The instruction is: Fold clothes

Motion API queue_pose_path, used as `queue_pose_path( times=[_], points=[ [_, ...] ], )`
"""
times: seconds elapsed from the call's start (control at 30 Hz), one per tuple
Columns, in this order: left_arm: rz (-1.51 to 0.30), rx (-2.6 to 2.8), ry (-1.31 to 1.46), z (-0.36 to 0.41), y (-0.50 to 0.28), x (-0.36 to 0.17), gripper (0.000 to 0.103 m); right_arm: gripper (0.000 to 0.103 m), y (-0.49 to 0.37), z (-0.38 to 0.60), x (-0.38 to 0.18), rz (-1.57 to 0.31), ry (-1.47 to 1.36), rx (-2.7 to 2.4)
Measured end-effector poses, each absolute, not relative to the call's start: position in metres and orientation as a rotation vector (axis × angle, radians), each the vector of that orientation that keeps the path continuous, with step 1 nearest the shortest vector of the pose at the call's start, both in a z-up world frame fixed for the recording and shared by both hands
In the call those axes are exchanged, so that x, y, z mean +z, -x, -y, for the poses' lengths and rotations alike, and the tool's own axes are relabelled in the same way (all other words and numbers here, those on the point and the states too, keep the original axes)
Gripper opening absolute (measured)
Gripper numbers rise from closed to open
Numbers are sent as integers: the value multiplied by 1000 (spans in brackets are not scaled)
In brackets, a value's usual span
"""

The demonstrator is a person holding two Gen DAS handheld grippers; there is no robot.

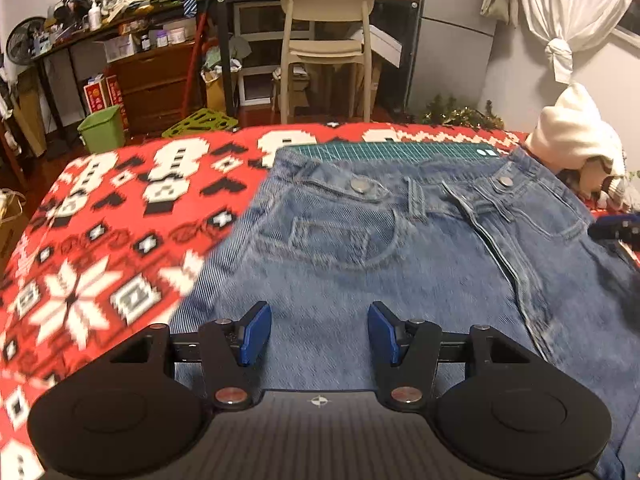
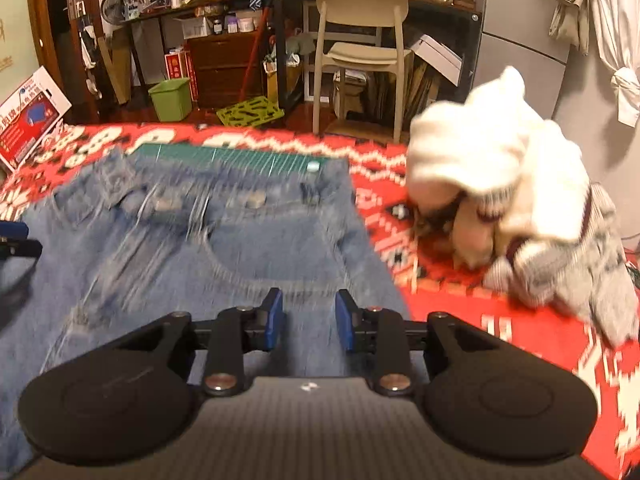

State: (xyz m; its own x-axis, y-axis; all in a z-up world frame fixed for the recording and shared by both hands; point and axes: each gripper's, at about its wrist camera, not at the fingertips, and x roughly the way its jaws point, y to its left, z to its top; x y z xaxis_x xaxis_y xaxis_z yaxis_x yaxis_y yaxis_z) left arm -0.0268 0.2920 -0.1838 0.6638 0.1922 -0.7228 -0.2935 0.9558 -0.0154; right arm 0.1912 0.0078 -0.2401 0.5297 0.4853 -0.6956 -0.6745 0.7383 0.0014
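Faded blue denim jeans [image 1: 400, 248] lie flat on the red patterned blanket [image 1: 100, 240], waistband far. Both left tool [image 1: 319, 330] and right tool [image 2: 310, 318] hover spread, empty; we should pinch matching side edges and fold evenly.

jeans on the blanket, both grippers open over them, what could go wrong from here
1. The heap of white and grey clothes lies close beside the jeans; a fold swung that way might catch it.
2. A green cutting mat sticks out from under the waistband; a deep pinch there could grab it too.
3. Left gripper and right gripper are both open above flat denim, away from any edge, so closing here may bunch only the top layer.
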Motion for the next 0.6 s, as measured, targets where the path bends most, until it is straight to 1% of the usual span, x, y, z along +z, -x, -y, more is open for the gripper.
queue_pose_path(
  times=[0.07,0.1,0.17,0.2,0.3,0.47,0.6],
  points=[
    [-809,272,135,-299,17,-186,55,13,-207,-18,-240,-727,297,722],
    [-814,272,142,-302,13,-187,55,2,-216,-24,-242,-740,297,738],
    [-820,275,159,-308,5,-188,55,2,-235,-35,-249,-765,290,741],
    [-820,276,164,-311,2,-187,55,0,-244,-38,-253,-770,284,731],
    [-818,284,175,-317,-4,-187,55,0,-263,-40,-254,-759,234,714],
    [-815,273,172,-321,-9,-188,55,0,-277,-34,-254,-768,248,654],
    [-809,274,147,-321,-15,-187,55,0,-286,-19,-253,-780,197,655]
  ],
)
